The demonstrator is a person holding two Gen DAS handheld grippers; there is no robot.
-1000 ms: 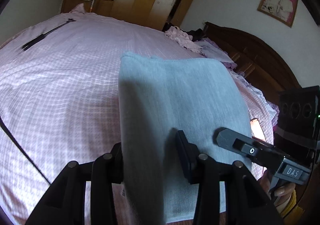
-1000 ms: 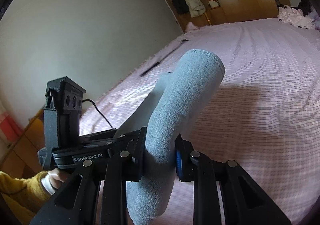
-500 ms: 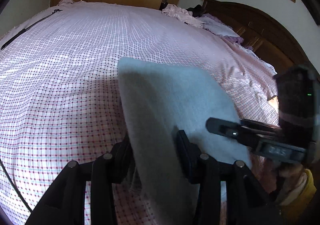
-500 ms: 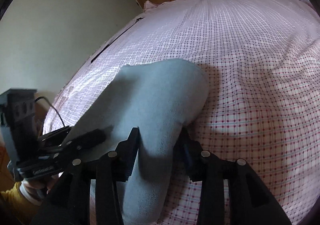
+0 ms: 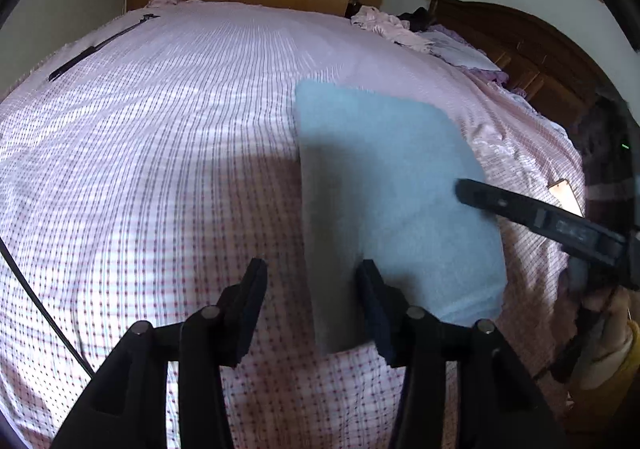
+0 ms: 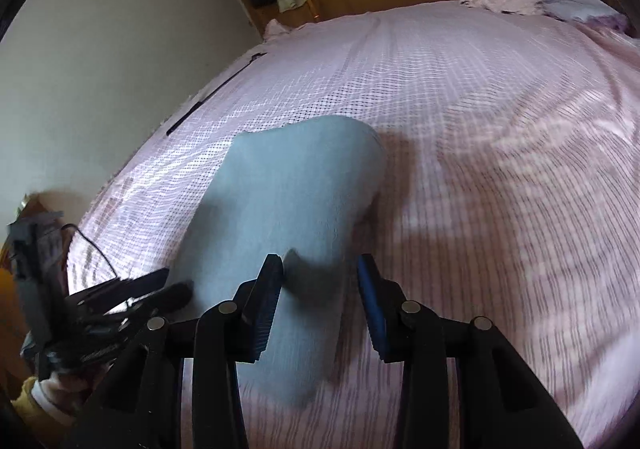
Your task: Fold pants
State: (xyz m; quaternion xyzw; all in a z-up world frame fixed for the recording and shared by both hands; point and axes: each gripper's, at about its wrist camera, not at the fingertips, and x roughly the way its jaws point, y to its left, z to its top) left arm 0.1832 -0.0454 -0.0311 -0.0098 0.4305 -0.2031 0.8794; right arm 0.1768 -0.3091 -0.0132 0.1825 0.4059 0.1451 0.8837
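**Folded pants lie on the bed, both claws spread**

The bed [image 5: 168, 177], covered in a pink checked sheet, fills both views, with wide bare room to the left and far side. The pants [image 5: 384, 185], light blue, lie on it as a compact folded rectangle near the front edge; the folding looks essentially done, with at most a tidy-up left. The left claw [image 5: 312, 305] stands apart, its jaws either side of the pants' near left edge without clamping. The right claw [image 6: 320, 297] is likewise apart over the right end.
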